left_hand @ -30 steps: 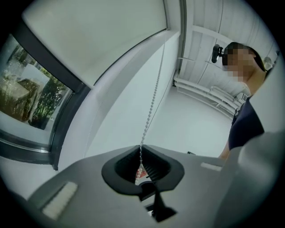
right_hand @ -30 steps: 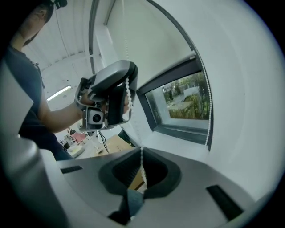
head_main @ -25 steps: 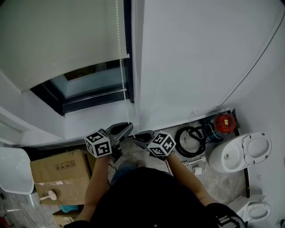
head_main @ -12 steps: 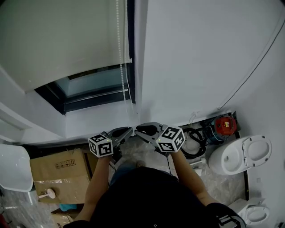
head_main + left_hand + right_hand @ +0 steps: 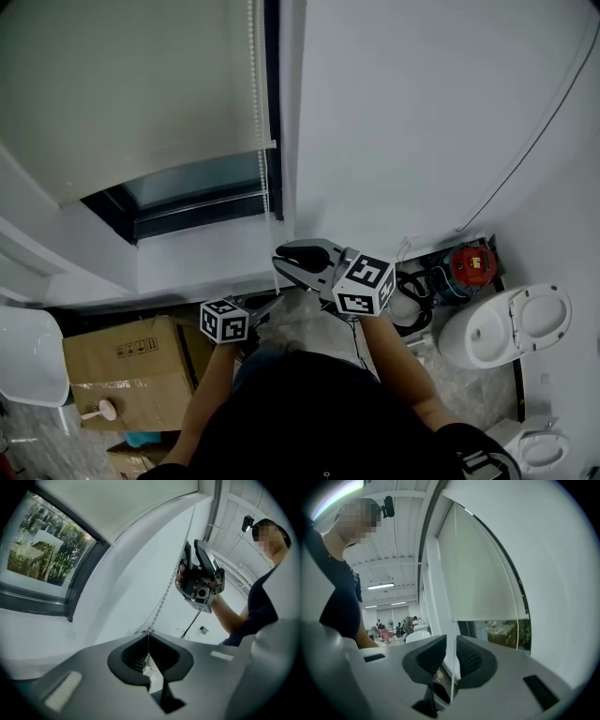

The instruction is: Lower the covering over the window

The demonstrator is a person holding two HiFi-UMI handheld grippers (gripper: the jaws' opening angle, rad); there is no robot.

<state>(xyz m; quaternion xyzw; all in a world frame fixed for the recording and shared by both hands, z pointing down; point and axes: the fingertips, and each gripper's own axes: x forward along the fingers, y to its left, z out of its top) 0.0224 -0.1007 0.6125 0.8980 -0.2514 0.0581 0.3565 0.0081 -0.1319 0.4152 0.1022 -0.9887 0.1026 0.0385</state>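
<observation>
A cream roller blind (image 5: pixel 131 84) hangs over most of the dark-framed window (image 5: pixel 187 183). Only a strip of glass shows below its hem. Its white bead chain (image 5: pixel 255 103) runs down the frame's right side. My left gripper (image 5: pixel 272 302) is low, shut on the chain (image 5: pixel 171 588), which is pinched at its tips (image 5: pixel 148 632). My right gripper (image 5: pixel 278 260) is higher on the same chain and appears in the left gripper view (image 5: pixel 193 544). Its jaws (image 5: pixel 451 639) stand narrowly apart with the chain (image 5: pixel 455 573) passing loosely between them, in front of the blind (image 5: pixel 483 573).
A white wall (image 5: pixel 422 112) fills the right. On the floor are a cardboard box (image 5: pixel 122 361), a coiled black hose (image 5: pixel 398 291), a red device (image 5: pixel 471 262) and a toilet (image 5: pixel 506 323). A white rounded object (image 5: pixel 28 356) sits at the far left.
The left gripper has dropped with the chain while the right gripper has climbed up along it. The blind's hem sits lower, so less glass shows.
</observation>
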